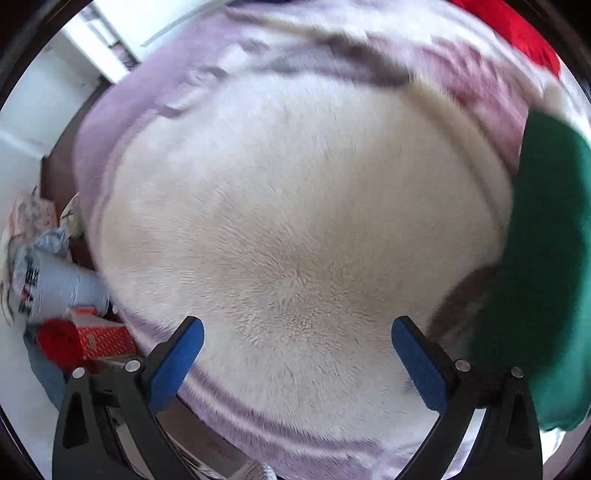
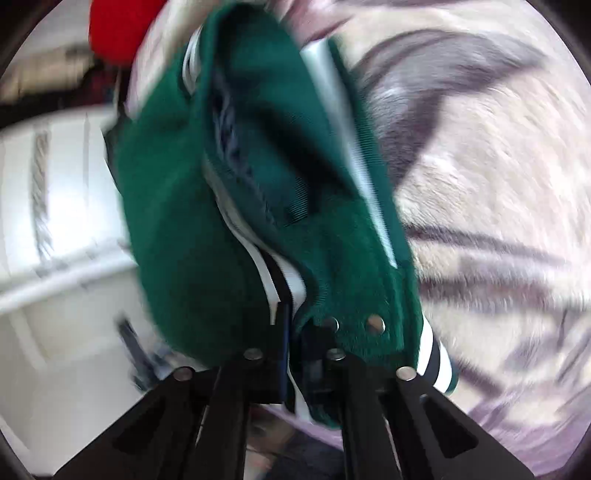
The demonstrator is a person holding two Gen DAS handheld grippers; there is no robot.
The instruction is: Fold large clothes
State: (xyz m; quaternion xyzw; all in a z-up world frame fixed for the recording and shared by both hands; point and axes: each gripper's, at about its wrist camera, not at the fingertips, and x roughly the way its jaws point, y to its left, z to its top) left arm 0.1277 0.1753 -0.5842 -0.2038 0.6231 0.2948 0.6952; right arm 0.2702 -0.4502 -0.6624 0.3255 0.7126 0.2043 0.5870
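Left wrist view is mostly filled by one fluffy cream-and-lilac blanket, spread under the left hand-held gripper, whose blue pads are held wide apart with nothing between them. One green jacket is seen bunched and lifted, clamped at its snap-button edge by the right hand-held gripper, off to the left gripper's right.

The left wrist view looks down along its spread fingers at a fluffy blanket close beneath. The right wrist view faces a green jacket bunched right at its fingertips. Both views share blanket, jacket and red cloth.
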